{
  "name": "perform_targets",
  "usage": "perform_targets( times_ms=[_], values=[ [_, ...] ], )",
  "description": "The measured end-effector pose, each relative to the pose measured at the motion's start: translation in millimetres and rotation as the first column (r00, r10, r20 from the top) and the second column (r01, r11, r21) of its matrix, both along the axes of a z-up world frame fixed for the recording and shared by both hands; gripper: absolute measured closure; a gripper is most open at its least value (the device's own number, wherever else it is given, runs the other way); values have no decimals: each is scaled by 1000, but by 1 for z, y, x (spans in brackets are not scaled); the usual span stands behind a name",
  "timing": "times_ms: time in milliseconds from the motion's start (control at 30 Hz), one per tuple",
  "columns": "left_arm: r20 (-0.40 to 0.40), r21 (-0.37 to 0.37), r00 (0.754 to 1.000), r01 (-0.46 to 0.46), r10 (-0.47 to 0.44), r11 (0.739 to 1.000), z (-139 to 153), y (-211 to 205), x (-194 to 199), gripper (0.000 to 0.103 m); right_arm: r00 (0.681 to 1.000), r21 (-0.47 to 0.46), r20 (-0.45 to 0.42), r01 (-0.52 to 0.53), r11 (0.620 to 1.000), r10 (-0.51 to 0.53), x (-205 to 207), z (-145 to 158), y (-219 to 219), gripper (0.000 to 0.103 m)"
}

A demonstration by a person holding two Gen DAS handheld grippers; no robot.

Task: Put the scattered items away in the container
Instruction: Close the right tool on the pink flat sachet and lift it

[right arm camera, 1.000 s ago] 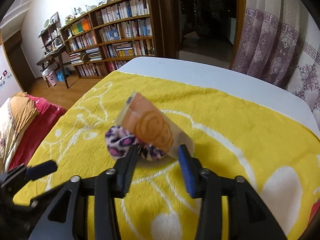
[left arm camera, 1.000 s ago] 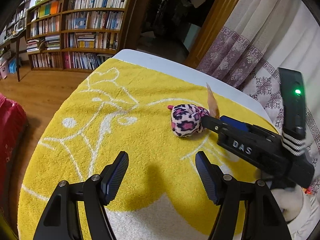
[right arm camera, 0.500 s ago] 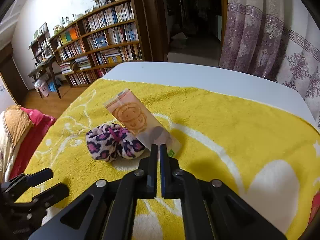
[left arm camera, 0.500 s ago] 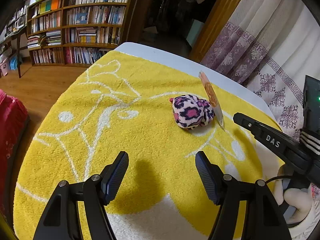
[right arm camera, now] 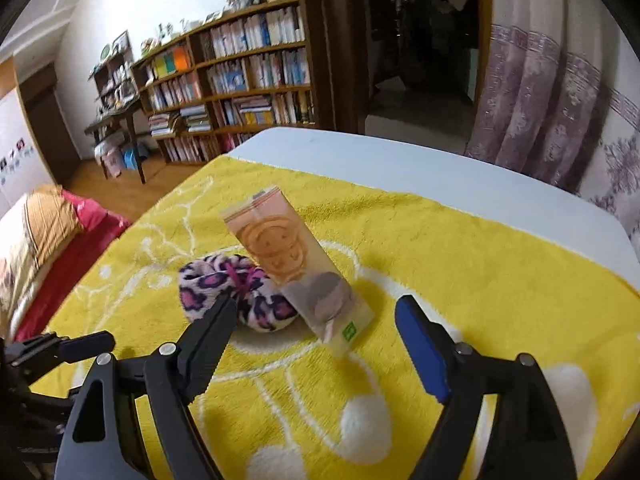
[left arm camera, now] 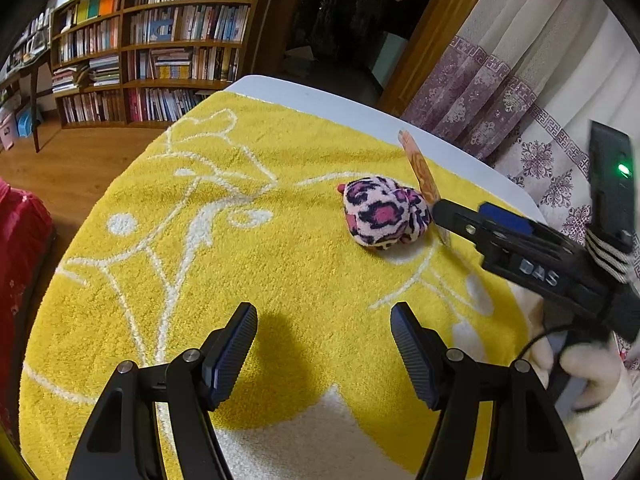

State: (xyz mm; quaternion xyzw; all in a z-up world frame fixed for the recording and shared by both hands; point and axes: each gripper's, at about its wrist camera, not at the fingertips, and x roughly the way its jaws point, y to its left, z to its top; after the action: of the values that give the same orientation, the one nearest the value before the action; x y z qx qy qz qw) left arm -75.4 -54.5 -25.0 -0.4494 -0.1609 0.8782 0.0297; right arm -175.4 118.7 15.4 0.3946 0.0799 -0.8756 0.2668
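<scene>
A pink leopard-print plush pouch (left arm camera: 384, 213) lies on the yellow towel (left arm camera: 248, 264); it also shows in the right wrist view (right arm camera: 236, 292). An orange snack packet (right arm camera: 292, 268) leans on the pouch's right side, its lower end on the towel; in the left wrist view it shows edge-on (left arm camera: 420, 172). My right gripper (right arm camera: 316, 336) is open, its fingers on either side of the packet's lower end and not touching it. It shows from the side in the left wrist view (left arm camera: 480, 224). My left gripper (left arm camera: 324, 340) is open and empty, well short of the pouch. No container is in view.
The towel covers a white table (right arm camera: 400, 168) whose far edge is close behind the items. A bookshelf (left arm camera: 160, 52) stands beyond, curtains (left arm camera: 500, 92) to the right, and a red bed (right arm camera: 52, 248) to the left.
My right gripper was shut at the packet's lower end half a second ago; now its jaws stand wide open and the packet rests against the pouch. The left gripper barely moved.
</scene>
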Motion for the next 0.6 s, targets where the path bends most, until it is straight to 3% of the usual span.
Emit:
perform_targets(
  times_ms=[67,200,233,300,367,400,433,467,600],
  values=[
    [1,-1,1000,2,-2,1000,-1,2,0,32,1000,-3,23,-19,1000,19,-9,-4,-2,19],
    [3,-3,1000,18,-18,1000,-2,6,0,32,983,-75,159,-79,994,90,-34,-20,-6,19],
    [3,-5,1000,19,-19,1000,-3,6,-1,32,979,-81,179,-85,993,98,-37,-25,-6,23],
    [7,-1,1000,11,-11,1000,-5,4,-2,32,977,-99,188,-86,991,103,-35,-29,-3,36],
    [11,9,1000,4,-4,1000,-7,2,-3,32,969,-141,223,-75,987,105,-33,-27,6,64],
    [10,8,1000,2,-2,1000,-7,1,-3,32,971,-139,219,-66,988,96,-30,-25,9,71],
    [9,6,1000,3,-3,1000,-7,1,-3,32,971,-141,217,-68,988,97,-27,-23,12,91],
    [7,1,1000,4,-4,1000,-7,2,-3,32,972,-138,218,-63,988,92,-23,-21,14,99],
    [4,-9,1000,5,-5,1000,-8,3,-2,32,971,-131,236,4,991,27,-14,-19,31,99]
  ],
)
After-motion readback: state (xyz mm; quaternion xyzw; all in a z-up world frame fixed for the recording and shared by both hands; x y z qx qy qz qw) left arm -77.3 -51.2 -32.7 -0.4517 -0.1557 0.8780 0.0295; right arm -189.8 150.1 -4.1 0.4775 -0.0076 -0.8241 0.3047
